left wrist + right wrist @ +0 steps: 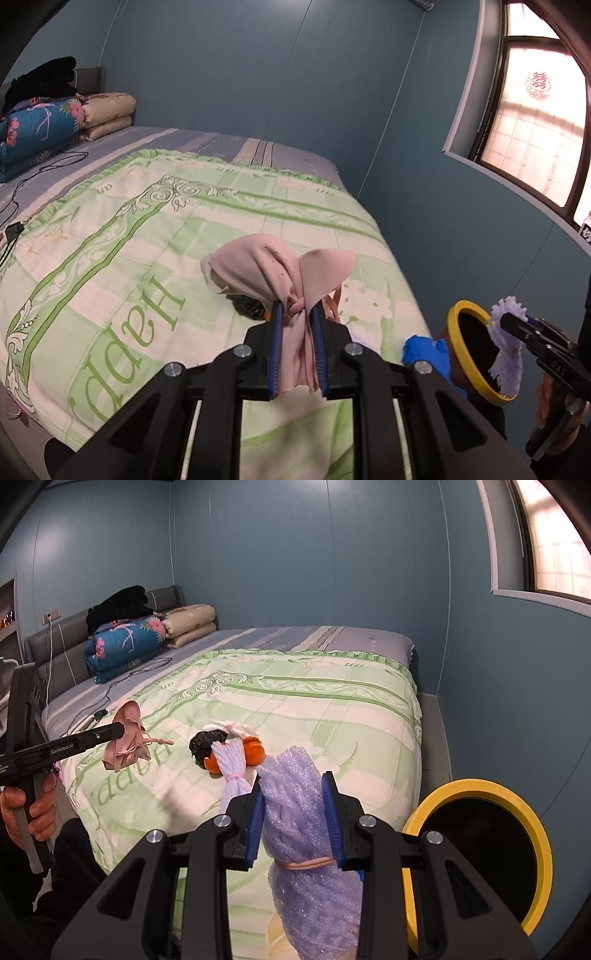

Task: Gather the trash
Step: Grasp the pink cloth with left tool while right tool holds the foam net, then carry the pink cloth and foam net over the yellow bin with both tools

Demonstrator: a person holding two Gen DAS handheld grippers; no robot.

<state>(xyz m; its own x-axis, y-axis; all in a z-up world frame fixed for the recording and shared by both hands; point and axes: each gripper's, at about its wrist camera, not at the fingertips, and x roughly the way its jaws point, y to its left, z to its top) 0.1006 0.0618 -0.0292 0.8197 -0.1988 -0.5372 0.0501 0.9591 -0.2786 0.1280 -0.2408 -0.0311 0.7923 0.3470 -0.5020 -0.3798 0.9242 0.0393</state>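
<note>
Between the left gripper's [297, 314] blue pads sits a pink pouch [280, 273], clamped above the green bedspread [110, 236]. At three o'clock the right gripper [295, 786] squeezes purple foam netting [295, 782] beside the yellow-rimmed bin [476, 786]. Farther on the bed lie more trash pieces [229, 753].

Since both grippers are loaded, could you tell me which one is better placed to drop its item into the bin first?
Right, probably: the right gripper holds the purple foam bundle beside the yellow-rimmed bin, while the left gripper holds the pink pouch over the bed.
</note>
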